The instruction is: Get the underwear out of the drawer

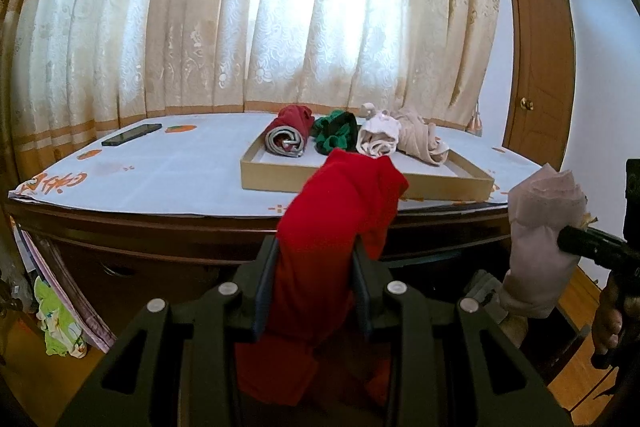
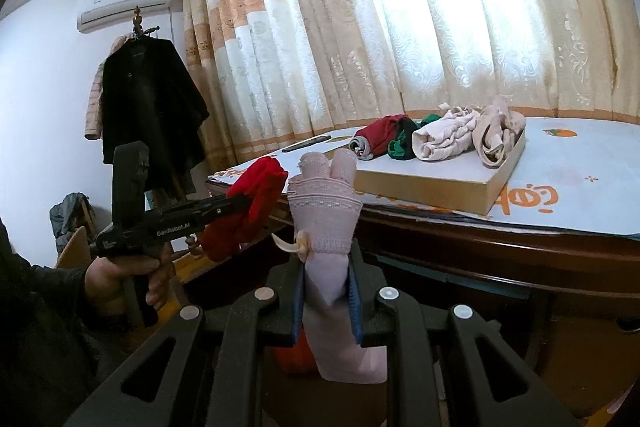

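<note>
Carrying both pieces up to the tray (image 1: 456, 183), the left gripper (image 1: 316, 267) clamps the red roll (image 1: 340, 211) and the right gripper (image 2: 326, 267) clamps the pink roll (image 2: 326, 211), each best lifted clear of the rim before release.

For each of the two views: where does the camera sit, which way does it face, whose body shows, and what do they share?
Left wrist: behind the left gripper clamping red rolled underwear, facing the curtained table; right gripper at right edge.
Right wrist: behind the right gripper clamping pale pink lace-trimmed underwear, facing the same table; person's left hand shows.
Shared: shallow cardboard tray.
</note>
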Available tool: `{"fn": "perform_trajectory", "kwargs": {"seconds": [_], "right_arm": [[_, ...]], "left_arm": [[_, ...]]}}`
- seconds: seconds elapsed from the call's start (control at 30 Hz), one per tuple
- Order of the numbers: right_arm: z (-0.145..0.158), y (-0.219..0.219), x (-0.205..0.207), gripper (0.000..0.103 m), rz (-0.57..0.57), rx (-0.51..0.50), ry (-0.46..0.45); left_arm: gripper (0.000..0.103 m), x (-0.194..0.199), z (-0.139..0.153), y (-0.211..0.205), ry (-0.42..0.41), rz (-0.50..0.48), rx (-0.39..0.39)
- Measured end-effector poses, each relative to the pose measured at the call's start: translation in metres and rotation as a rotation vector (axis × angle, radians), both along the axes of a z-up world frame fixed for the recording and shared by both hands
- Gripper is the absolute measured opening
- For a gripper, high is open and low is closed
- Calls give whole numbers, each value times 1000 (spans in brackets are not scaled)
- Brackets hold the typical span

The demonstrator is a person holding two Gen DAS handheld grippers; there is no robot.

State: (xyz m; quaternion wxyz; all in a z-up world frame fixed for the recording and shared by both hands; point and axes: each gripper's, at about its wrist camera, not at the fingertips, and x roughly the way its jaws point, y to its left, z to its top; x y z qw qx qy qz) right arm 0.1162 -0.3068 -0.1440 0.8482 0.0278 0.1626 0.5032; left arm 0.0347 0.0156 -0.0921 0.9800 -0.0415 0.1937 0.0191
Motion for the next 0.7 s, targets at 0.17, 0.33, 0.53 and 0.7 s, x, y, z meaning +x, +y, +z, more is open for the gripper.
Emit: {"fn": "perform_trajectory", "kwargs": {"seconds": [0.17, 0.33, 0.53, 0.7], "right_arm": [[4, 3, 3, 20, -16, -9, 5], [7, 3, 3, 20, -13, 0, 11], [11, 4, 1, 20, -10, -1, 9], [19, 7, 3, 20, -7, -5, -1]], "left_arm": [[33, 3, 9, 1, -17, -2, 14], [33, 6, 18, -2, -35, -16, 24], [33, 10, 26, -2, -43, -24, 22], [33, 15, 34, -5, -53, -38, 32]]}}
